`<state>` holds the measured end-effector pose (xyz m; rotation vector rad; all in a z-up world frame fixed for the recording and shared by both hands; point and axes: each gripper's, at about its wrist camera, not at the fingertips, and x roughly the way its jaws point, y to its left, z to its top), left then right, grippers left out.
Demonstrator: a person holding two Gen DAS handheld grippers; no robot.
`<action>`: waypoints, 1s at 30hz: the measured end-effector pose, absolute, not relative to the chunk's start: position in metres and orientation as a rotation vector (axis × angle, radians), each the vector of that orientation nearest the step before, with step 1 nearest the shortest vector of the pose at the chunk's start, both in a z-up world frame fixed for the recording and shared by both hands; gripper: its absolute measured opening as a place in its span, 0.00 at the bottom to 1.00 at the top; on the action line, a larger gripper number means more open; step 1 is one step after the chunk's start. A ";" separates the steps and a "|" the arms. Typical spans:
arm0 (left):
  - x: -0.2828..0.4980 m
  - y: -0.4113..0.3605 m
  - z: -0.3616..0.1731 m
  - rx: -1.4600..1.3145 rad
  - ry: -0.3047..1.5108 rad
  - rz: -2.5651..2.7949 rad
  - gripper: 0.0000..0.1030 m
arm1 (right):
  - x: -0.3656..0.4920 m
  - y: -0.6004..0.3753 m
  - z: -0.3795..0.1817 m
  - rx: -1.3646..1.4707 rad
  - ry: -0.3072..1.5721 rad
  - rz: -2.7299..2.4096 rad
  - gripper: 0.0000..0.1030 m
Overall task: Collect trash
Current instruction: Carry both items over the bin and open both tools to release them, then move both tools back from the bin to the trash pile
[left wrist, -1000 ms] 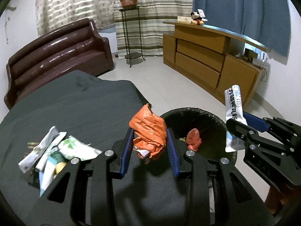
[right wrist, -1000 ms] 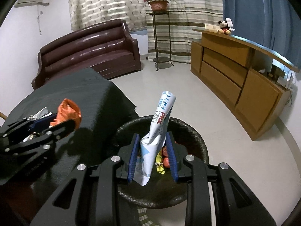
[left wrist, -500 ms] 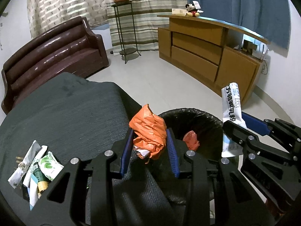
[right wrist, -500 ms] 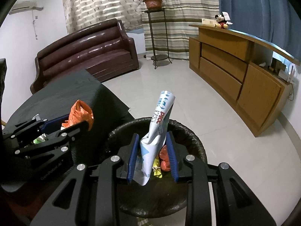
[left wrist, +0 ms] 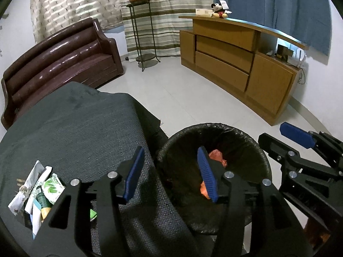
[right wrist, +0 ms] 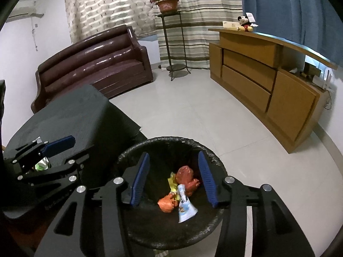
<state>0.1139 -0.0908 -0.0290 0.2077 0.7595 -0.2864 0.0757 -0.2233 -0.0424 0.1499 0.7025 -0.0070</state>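
With both grippers held over the bin (right wrist: 171, 233), neither one carries anything. The left gripper (left wrist: 170, 174) has just been opening; its jaws stand apart with nothing between them, one finger above the dark cloth (left wrist: 75, 132) and the other above the bin's mouth. The right gripper (right wrist: 173, 178) has likewise just been opening; its jaws stand apart and empty, both fingers over the bin.

Trash lies on the bin's floor:
- an orange bag (right wrist: 166, 203), low and left;
- a blue-and-white packet (right wrist: 185, 206), just beside the orange bag, on its right;
- a reddish bag (right wrist: 187, 177), behind the packet;
- a yellow wrapper (right wrist: 172, 184), between the reddish bag and the orange bag.

More wrappers (left wrist: 38, 190) lie in a heap on the cloth, at the left edge of the left wrist view, well apart from the bin. The bin stands on the tiled floor (right wrist: 193, 111), touching the cloth's hanging edge.
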 end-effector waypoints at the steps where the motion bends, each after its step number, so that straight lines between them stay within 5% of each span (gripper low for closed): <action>1: 0.114 -0.090 -0.029 0.207 0.759 -0.286 0.50 | 0.075 -0.224 -0.042 0.152 0.701 -0.009 0.48; 12: 0.105 -0.078 -0.020 0.188 0.752 -0.273 0.56 | 0.072 -0.226 -0.042 0.191 0.689 -0.030 0.60; 30: 0.071 0.015 0.000 0.129 0.749 -0.117 0.57 | 0.065 -0.164 -0.041 0.127 0.718 0.095 0.61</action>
